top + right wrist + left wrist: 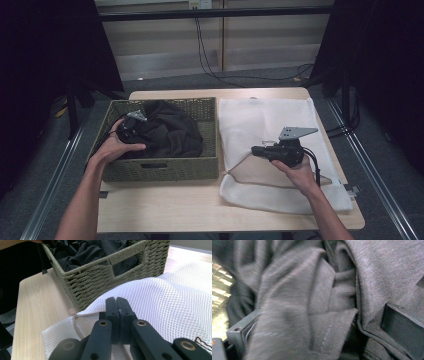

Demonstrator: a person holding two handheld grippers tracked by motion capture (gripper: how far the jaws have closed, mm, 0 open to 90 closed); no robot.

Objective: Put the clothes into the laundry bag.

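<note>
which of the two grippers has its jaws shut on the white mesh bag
The right gripper: its jaws are pressed together on the edge of the white mesh bag. The left gripper is in the woven basket, jaws apart around the dark garment.

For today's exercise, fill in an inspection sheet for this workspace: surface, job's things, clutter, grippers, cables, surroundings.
Surface: light wooden table.
Job's things: dark garment in woven basket; white mesh bag flat beside it.
Clutter: nothing seen.
Grippers: left gripper in the basket, garment between its open fingers; right gripper shut on the mesh bag's edge.
Cables: black cable trails from right gripper; black wall cables hang behind.
Surroundings: grey floor, black curtains.
</note>
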